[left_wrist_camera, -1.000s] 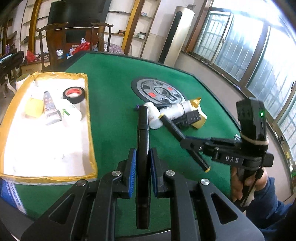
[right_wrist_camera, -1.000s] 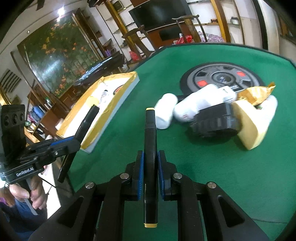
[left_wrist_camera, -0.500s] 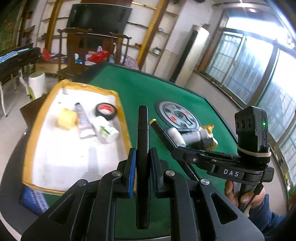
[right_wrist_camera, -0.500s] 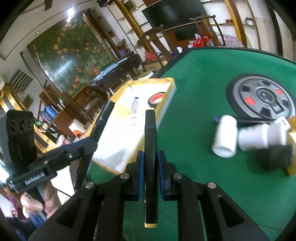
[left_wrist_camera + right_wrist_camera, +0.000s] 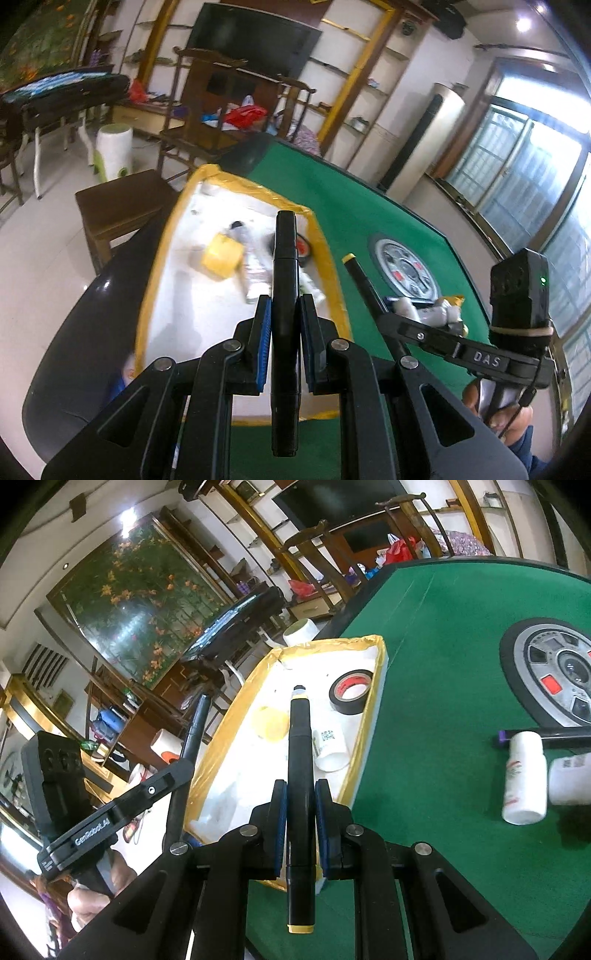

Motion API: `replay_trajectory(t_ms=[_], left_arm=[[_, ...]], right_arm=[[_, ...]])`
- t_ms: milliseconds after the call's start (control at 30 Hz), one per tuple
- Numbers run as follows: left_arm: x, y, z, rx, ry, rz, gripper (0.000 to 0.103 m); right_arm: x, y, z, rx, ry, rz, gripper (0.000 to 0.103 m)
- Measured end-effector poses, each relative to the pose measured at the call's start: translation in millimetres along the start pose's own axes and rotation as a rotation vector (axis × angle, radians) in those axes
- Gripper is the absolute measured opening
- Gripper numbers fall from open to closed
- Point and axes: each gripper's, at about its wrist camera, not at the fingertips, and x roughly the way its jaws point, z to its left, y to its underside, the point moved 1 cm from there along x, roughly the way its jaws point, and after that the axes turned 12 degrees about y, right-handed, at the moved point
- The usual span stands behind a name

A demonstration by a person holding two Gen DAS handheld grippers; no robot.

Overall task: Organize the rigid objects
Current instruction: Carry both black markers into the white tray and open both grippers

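- Looking along the left gripper, its blue-padded jaws are clenched on a black marker that points forward over a white tray with a yellow taped rim. Inside the tray lie a yellow block, a roll of black tape and blurred white items. The right gripper shows to the right, clamping a second dark marker with a yellow tip. Beyond it on the green table sit a round metal disc and white bottles.
- Looking along the right gripper, its jaws grasp a black marker with a yellow end cap, held over the tray's near corner. In the tray are the tape roll, a yellow lump and a white bottle. Another white bottle lies on the felt to the right.
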Motion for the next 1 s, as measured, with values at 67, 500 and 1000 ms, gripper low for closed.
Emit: replay_trajectory(t_ms=[67, 500, 1000], left_arm=[[5.4, -1.2, 7.8, -0.017, -0.010, 0.002, 0.012], [15.2, -2.6, 42.3, -0.093, -0.082, -0.011, 0.012], [29.3, 3.0, 55.4, -0.102, -0.150, 0.040, 0.013]], right_arm=[[7.0, -3.0, 4.1, 0.011, -0.004, 0.018, 0.013], [54.4, 1.3, 37.9, -0.002, 0.017, 0.080, 0.013], [64.5, 6.6, 39.5, 0.011, 0.024, 0.105, 0.013]])
